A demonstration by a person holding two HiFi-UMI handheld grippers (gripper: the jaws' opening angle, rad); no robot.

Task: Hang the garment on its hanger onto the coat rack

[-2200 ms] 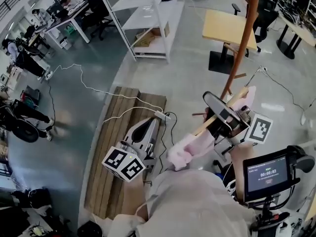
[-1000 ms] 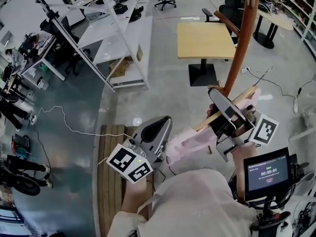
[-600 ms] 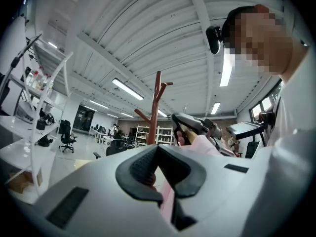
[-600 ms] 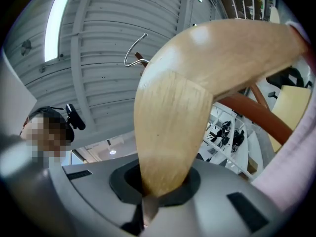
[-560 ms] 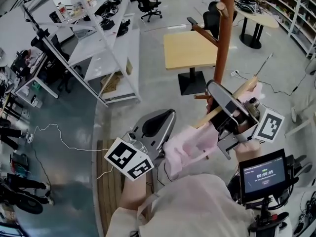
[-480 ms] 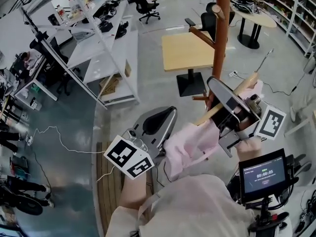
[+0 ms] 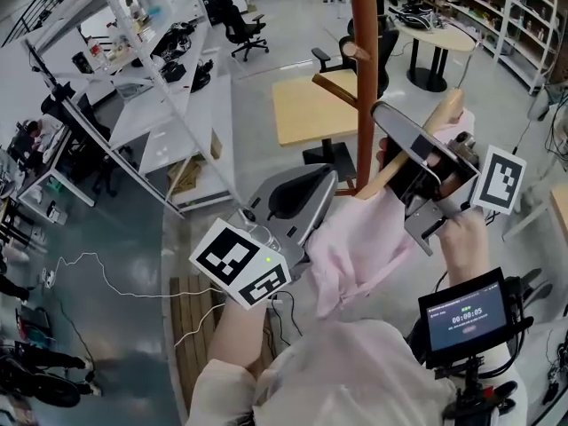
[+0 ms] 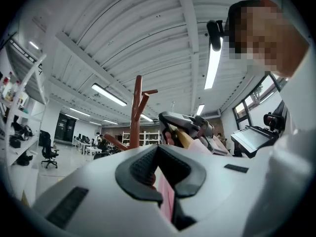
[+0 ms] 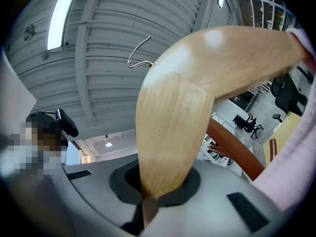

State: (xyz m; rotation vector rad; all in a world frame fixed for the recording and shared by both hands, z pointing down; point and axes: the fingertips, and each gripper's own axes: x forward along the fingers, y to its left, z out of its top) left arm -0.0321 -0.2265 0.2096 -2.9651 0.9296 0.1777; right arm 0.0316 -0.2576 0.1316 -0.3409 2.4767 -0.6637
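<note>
Now that both grippers have risen: pale pink garment (image 7: 355, 242) on light wooden hanger (image 7: 441, 115) hangs beside tall brown coat rack (image 7: 362, 87).
Right gripper (image 9: 148, 194): fingers clamped on hanger.
Left gripper (image 8: 165, 191): fingers pinching garment.
Next: hooking onto a peg.

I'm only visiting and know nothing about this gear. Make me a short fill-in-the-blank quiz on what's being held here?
The right hand-held gripper is shut on the wooden ____.
The ____ hand-held gripper pinches the pink garment.
The metal hook of the hanger is free, not yet on the reddish-brown coat ____.
Missing words: hanger; left; rack.
</note>
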